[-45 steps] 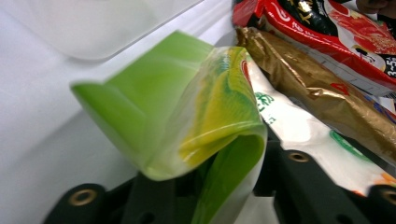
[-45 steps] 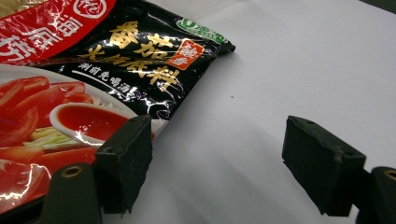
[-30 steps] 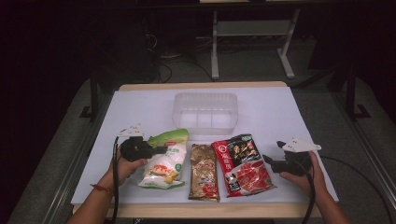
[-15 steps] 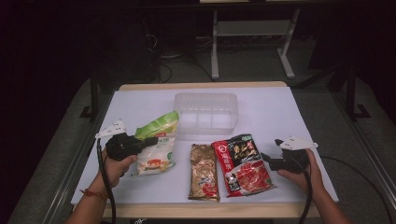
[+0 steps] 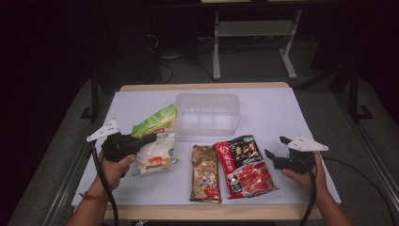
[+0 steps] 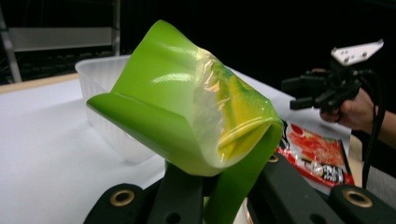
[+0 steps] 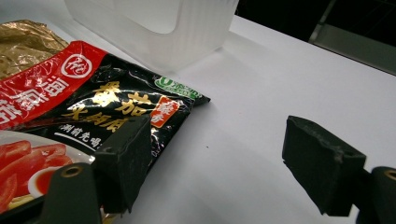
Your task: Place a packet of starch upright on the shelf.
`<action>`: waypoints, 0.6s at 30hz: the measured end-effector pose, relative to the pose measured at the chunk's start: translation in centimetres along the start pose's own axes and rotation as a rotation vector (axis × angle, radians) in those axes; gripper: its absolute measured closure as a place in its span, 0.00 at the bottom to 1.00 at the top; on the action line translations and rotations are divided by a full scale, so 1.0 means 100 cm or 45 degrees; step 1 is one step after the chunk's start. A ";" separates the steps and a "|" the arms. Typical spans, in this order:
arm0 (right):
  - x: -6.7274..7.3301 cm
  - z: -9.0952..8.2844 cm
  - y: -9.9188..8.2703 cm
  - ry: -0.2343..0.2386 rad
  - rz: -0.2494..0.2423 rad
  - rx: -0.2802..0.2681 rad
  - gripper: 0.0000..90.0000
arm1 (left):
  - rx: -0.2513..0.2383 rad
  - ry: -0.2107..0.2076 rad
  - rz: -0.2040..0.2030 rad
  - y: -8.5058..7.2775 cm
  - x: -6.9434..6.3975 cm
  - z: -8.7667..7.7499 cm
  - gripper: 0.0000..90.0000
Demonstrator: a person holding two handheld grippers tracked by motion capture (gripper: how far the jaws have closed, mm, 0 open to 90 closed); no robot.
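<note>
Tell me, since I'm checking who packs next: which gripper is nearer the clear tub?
Left. The left gripper holds the green bag beside the clear tub; the right gripper waits farther off, by the red packet.

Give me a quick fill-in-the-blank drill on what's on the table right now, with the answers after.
1. The left gripper is shut on the ____ packet.
2. The right gripper has its jaws ____.
3. The gold packet lies left of the ____ packet.
4. The clear tub is ____.

Answers: green; open; red; empty
</note>
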State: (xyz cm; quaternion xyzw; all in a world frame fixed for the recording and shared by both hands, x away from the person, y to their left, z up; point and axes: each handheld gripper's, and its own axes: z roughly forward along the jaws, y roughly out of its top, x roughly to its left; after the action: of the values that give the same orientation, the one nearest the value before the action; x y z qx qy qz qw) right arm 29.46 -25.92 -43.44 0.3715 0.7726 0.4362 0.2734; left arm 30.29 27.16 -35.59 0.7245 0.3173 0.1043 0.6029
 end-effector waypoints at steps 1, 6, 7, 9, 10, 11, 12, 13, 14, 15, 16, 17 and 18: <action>0.000 0.000 0.000 -0.004 -0.004 0.006 0.26 | 0.000 0.000 0.000 0.000 0.000 0.000 0.94; 0.001 0.001 0.000 -0.009 -0.010 0.011 0.26 | -0.048 0.019 0.001 0.007 -0.004 -0.002 0.95; 0.001 0.001 0.000 -0.011 -0.010 0.011 0.26 | -0.056 0.017 -0.001 0.008 -0.004 -0.002 0.94; 0.001 0.001 0.000 -0.011 -0.008 0.010 0.26 | -0.074 0.030 0.002 0.012 -0.005 -0.002 0.95; 0.002 0.000 0.000 -0.012 -0.010 0.013 0.26 | -0.080 0.029 0.003 0.014 -0.005 -0.001 0.95; 0.002 0.000 0.000 -0.012 -0.010 0.013 0.26 | -0.080 0.029 0.003 0.014 -0.005 -0.001 0.94; 0.002 0.000 0.000 -0.013 -0.015 0.014 0.26 | -0.090 0.031 0.002 0.015 -0.006 -0.001 0.94; 0.002 -0.002 0.000 -0.015 -0.013 0.006 0.26 | -0.109 0.037 0.005 0.019 -0.007 0.001 0.95; 0.002 -0.002 0.000 -0.015 -0.013 0.006 0.26 | -0.109 0.037 0.005 0.019 -0.007 0.001 0.95; 0.001 -0.003 -0.001 -0.021 -0.011 0.002 0.26 | -0.125 0.033 0.005 0.023 -0.009 0.003 0.95; 0.001 -0.003 -0.001 -0.021 -0.011 0.002 0.26 | -0.125 0.033 0.005 0.023 -0.009 0.003 0.95; 0.001 -0.004 -0.001 -0.025 -0.005 0.001 0.26 | -0.125 0.034 0.014 0.027 -0.009 0.007 0.95; 0.001 -0.004 -0.001 -0.027 -0.005 0.001 0.26 | -0.129 0.037 0.019 0.029 -0.010 0.010 0.95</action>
State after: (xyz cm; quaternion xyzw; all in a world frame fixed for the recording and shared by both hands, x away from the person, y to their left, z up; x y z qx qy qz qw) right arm 29.03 -26.04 -43.37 0.3748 0.7705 0.4314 0.2824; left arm 31.03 25.55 -32.90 0.6938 0.3151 0.1352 0.6333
